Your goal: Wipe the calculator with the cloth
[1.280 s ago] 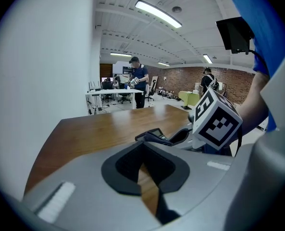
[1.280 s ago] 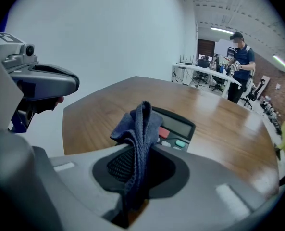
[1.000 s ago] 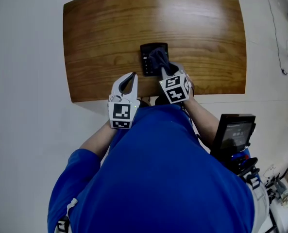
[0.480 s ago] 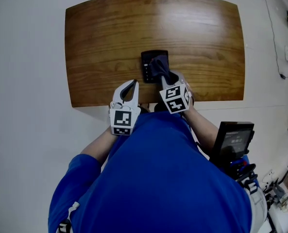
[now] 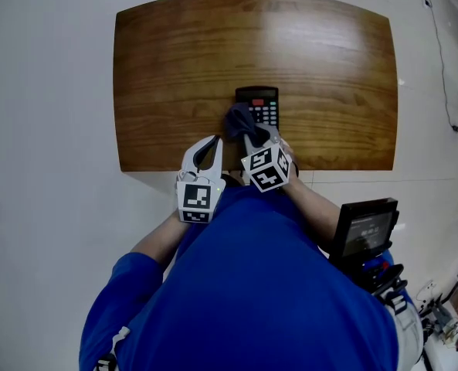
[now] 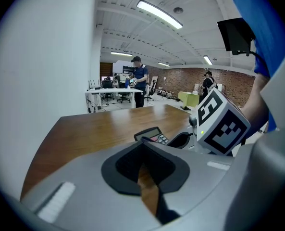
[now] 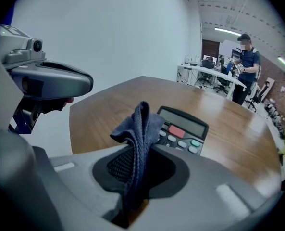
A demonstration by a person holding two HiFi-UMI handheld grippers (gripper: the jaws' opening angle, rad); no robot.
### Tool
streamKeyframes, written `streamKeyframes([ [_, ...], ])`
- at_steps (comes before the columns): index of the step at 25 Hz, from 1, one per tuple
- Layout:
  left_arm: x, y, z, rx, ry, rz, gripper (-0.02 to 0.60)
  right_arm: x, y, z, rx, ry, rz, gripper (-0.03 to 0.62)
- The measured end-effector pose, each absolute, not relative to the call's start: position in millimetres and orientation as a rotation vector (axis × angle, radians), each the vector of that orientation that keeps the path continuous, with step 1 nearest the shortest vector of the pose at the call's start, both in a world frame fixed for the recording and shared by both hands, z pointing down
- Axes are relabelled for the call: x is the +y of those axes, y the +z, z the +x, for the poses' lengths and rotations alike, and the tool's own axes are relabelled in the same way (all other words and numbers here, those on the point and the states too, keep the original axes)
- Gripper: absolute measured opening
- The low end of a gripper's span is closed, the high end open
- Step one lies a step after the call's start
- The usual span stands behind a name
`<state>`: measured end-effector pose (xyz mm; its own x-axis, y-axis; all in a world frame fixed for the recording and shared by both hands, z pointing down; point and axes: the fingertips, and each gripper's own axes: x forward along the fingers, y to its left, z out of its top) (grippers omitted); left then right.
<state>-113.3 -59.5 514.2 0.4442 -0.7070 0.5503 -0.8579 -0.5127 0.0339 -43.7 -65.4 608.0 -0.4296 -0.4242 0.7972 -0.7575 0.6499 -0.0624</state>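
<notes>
**Cloth's in the jaws, but nothing's holding that calculator down**

The right gripper (image 7: 138, 174) is clamped on the dark blue cloth (image 7: 138, 124), which sticks up out of the jaws in one bunched fold. In the head view the cloth sits over the near-left corner of the calculator (image 5: 266, 107), which lies flat, keys and display up, near the front edge of the wooden table (image 5: 174, 68). The left gripper (image 5: 212, 141) is closed on nothing and hangs just beside the right one over that front edge, not touching the calculator.

Probably the big risk here: nothing pins the calculator, so a wipe stroke could shove or spin it across the smooth wood instead of cleaning it. The cloth is bunched narrow too, so only a small patch makes contact. Go too low and the hard jaw tips could mash the keys, or the fold could snag on them and tug loose
</notes>
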Motion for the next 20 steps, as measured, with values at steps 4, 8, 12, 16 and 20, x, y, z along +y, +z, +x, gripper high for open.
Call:
streamKeyframes([
  [4, -60.2, 514.0, -111.1, -1.328, 0.698, 2.398, 0.006, -66.6, 609.4, -33.2, -2.06, 0.545, 0.934, 0.063],
  [8, -61.5, 514.2, -103.1, -1.304, 0.696, 2.416, 0.006, -67.3, 611.1, -12.5, -2.032, 0.564, 0.987, 0.063],
  [12, -64.5, 519.6, -96.3, -1.272, 0.692, 2.438, 0.006, -71.9, 616.6, 11.9, -1.991, 0.583, 1.055, 0.063],
  [16, -66.5, 526.3, -87.7, -1.244, 0.692, 2.46, 0.006, -74.2, 622.6, 36.9, -1.949, 0.597, 1.116, 0.063],
  [20, -65.6, 526.2, -80.5, -1.223, 0.687, 2.478, 0.006, -71.7, 624.5, 59.7, -1.904, 0.613, 1.17, 0.063],
])
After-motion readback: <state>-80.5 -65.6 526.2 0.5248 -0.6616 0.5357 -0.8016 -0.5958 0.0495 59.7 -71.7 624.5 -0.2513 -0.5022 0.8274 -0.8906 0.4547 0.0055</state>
